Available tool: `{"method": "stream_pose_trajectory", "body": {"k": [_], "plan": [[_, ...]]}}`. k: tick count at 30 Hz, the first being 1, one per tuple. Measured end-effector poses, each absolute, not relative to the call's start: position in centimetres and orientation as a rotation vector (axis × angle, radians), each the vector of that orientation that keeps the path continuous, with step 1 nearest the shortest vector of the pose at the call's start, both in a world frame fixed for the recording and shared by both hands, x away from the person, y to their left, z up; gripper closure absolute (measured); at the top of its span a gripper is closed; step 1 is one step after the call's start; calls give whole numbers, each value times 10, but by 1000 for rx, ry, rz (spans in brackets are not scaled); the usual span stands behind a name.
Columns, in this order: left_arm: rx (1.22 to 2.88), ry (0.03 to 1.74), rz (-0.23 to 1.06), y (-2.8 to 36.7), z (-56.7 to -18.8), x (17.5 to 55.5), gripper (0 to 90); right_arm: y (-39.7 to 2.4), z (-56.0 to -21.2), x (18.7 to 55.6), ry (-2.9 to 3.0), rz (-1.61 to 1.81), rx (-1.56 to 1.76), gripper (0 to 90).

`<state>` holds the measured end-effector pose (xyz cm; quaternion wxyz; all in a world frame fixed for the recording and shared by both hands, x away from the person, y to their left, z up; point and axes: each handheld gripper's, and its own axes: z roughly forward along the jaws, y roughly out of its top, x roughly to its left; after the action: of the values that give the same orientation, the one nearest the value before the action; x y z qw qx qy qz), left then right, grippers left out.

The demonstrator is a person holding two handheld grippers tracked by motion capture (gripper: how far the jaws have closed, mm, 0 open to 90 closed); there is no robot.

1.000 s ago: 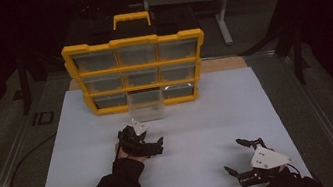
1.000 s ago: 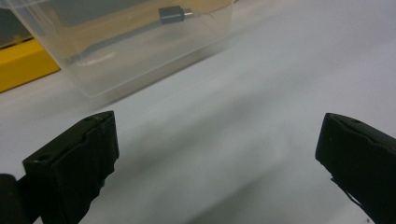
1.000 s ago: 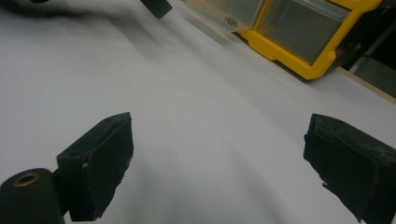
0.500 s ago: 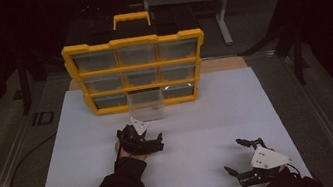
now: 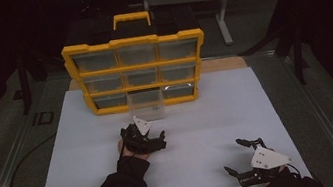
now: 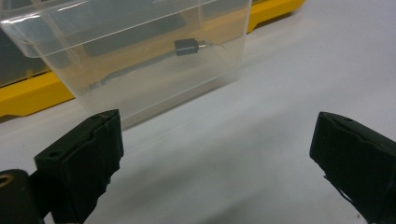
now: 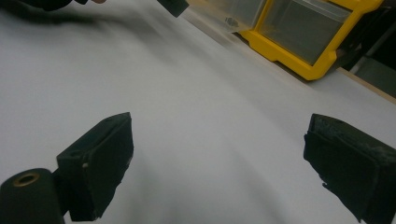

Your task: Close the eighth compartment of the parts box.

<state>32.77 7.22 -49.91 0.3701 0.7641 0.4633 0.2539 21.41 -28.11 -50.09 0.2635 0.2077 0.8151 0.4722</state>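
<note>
A yellow organiser with clear drawers stands at the back of the white mat. Its bottom middle drawer is pulled out toward me. In the left gripper view that clear drawer holds a small grey part with a metal tip. My left gripper sits just in front of the drawer, open and empty. My right gripper rests near the mat's front right, jaws wide apart with nothing between them.
The white mat covers most of the table, with bare room between the two grippers. A metal stand rises behind the organiser. A cable trails along the floor at the left. The organiser's corner appears in the right gripper view.
My left gripper has shifted slightly to the right in front of the drawer. The right gripper has stayed put.
</note>
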Motion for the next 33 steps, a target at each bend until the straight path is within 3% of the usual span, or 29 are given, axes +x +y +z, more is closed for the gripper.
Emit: {"method": "stream_pose_trajectory", "body": {"k": [4, 6, 13, 33], "plan": [[1950, 1181, 685, 72, -499, 327, 82, -281, -501, 214, 2204, 1275, 566, 84], [1932, 1181, 696, 72, -499, 327, 152, -281, -501, 214, 2205, 1275, 565, 85], [1936, 1189, 758, 71, -498, 327, 224, -281, -501, 214, 2204, 1276, 560, 85], [1933, 1254, 805, 78, -497, 332, 733, -281, -501, 214, 2211, 1266, 559, 85]]}}
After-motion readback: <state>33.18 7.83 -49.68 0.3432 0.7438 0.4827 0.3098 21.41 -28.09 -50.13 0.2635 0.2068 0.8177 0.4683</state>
